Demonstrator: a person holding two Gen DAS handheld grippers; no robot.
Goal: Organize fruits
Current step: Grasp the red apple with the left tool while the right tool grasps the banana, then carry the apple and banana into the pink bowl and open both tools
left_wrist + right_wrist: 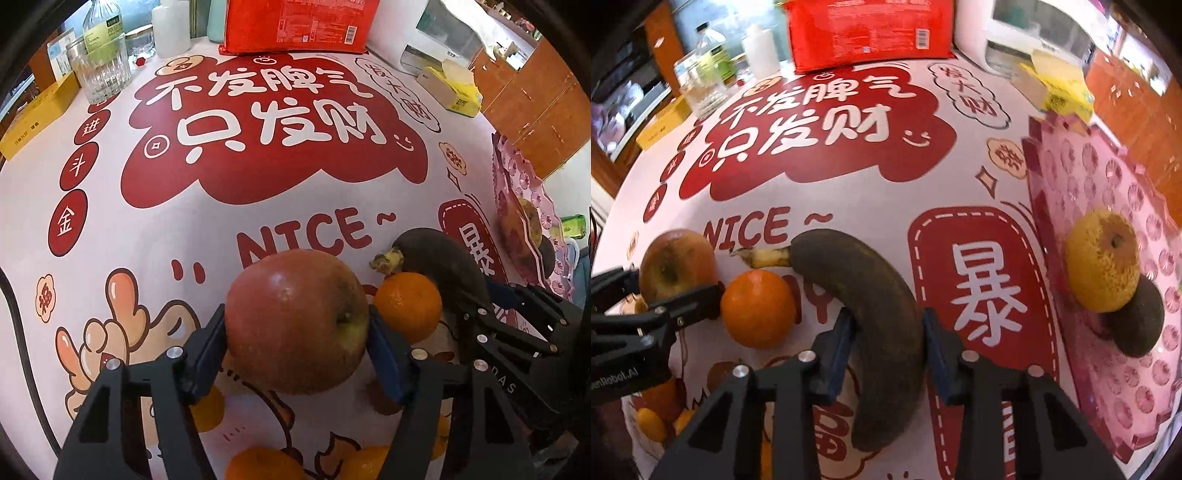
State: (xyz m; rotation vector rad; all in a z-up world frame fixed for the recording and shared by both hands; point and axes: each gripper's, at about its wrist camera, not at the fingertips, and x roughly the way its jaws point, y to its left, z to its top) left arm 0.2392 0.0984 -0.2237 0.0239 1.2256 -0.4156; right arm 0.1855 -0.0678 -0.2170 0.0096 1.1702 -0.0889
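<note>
A red apple (295, 317) rests on the printed tablecloth, and my left gripper (297, 332) is shut on it, one blue pad on each side. Just right of it lies an orange (408, 306), touching a blackened banana (871, 295). My right gripper (888, 332) is shut on the banana's middle, with the stem pointing away to the left. In the right wrist view the apple (676, 258) and the left gripper (670, 284) show at the left edge. A pink tray (1089, 166) at the right holds a yellow fruit (1102, 258) and a dark fruit (1141, 321).
Several more oranges (255, 465) lie near the table's front edge under the left gripper. At the back stand a red bag (295, 26), a drinking glass (99, 70), bottles and a yellow tissue box (458, 92). A flat yellow box (33, 118) sits far left.
</note>
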